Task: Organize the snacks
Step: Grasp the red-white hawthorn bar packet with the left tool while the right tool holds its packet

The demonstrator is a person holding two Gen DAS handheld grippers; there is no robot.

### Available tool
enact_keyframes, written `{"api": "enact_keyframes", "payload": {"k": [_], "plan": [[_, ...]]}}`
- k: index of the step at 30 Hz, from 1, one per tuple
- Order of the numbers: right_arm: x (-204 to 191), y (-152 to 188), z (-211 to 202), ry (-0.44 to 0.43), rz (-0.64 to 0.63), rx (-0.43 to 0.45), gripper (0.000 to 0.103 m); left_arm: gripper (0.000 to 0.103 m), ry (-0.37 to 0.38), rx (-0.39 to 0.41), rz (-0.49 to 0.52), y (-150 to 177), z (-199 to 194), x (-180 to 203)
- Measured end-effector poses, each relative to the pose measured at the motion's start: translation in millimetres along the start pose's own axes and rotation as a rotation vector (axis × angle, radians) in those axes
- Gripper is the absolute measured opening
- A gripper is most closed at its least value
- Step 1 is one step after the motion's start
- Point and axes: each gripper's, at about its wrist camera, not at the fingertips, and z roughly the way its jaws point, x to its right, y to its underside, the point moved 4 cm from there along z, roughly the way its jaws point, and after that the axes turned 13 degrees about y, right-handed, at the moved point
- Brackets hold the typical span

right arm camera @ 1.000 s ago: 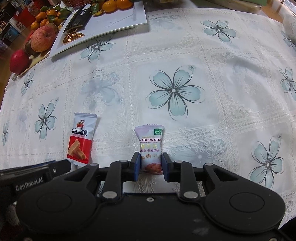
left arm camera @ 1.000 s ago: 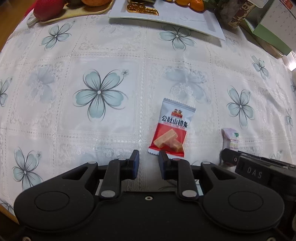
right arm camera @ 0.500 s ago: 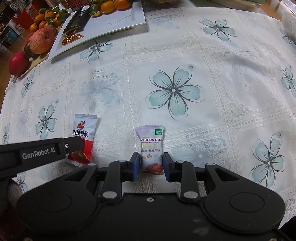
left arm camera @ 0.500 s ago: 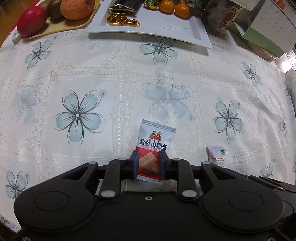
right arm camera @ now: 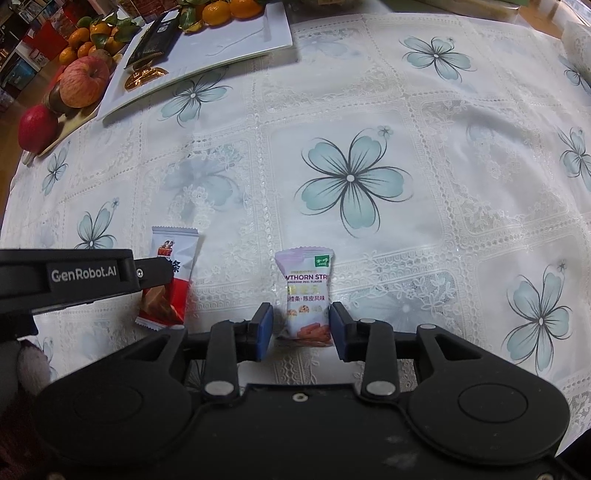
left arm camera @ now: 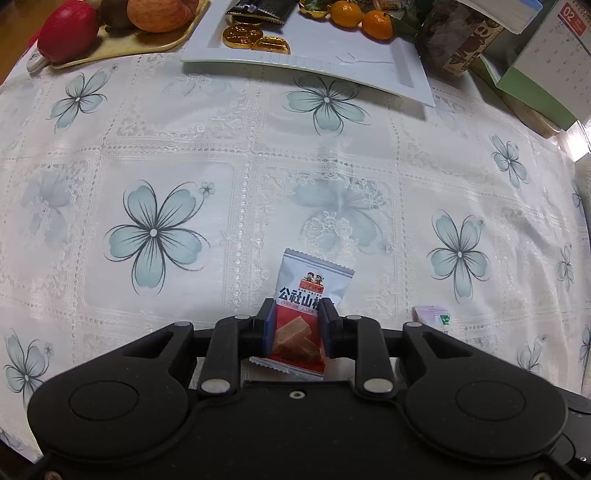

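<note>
- We hold our left gripper (left arm camera: 294,334) low over the tabletop (left arm camera: 332,177), which wears a white lace-patterned cloth printed with pale blue flowers; its blue-padded fingers (left arm camera: 268,328) are narrow and pinch the lower half of the red-and-white hawthorn snack packet (left arm camera: 306,295)
- Our right gripper (right arm camera: 301,330) has its fingers (right arm camera: 264,330) parted wider than the small lilac-and-white hawthorn strip packet (right arm camera: 306,295) that lies between them on the cloth; a gap shows on the left side, while on the right we cannot tell whether the pad touches
- Seen from the right wrist, the red packet (right arm camera: 168,280) lies just left of the lilac one, with the left gripper (right arm camera: 159,275) on it
- At the far edge sits a white rectangular tray (left arm camera: 332,51) with gold foil coins (left arm camera: 255,38), a dark wrapper (left arm camera: 264,9) and small oranges (left arm camera: 364,18); beside it a tan board (left arm camera: 122,51) carries an apple (left arm camera: 159,14)
</note>
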Motion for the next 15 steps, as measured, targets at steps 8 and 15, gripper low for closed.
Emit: {"api": "enact_keyframes", "payload": {"k": [8, 15], "plan": [[0.7, 0.6, 0.0, -0.005, 0.006, -0.003, 0.037, 0.046, -0.013, 0.004, 0.016, -2.2, 5.3, 3.3], [0.9, 0.1, 0.3, -0.009, 0.015, -0.009, 0.037, 0.051, -0.012, -0.003, -0.001, -2.9, 9.5, 0.8]]}}
